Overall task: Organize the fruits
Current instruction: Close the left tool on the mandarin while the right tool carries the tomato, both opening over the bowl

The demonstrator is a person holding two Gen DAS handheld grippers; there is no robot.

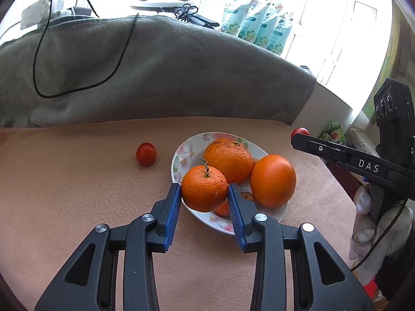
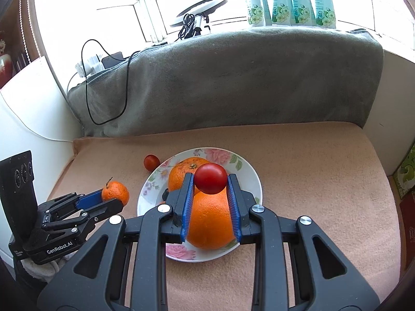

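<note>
Two grippers each carry a fruit above a peach-coloured fleece cover (image 1: 77, 194): the left gripper (image 1: 204, 194) has its blue ribbed pads clamped on a small stemmed orange mandarin (image 1: 203, 189), held clear of the cloth at the near left rim of a white floral-print ceramic plate (image 1: 181, 155), while the right gripper (image 2: 210, 181) has its jaws closed on a round red tomato (image 2: 210, 178), held over the plate. On that plate sit a large smooth orange (image 2: 211, 223) at the near side and a rougher, dimpled orange (image 2: 181, 175) behind it, touching each other; smaller fruit pieces lie partly hidden beneath them. A second small red tomato (image 1: 146, 154) rests on the cloth just left of the plate. Behind, a grey-green blanket (image 1: 155, 72) drapes over a ledge with a black cable (image 1: 77, 88) looping across it
</note>
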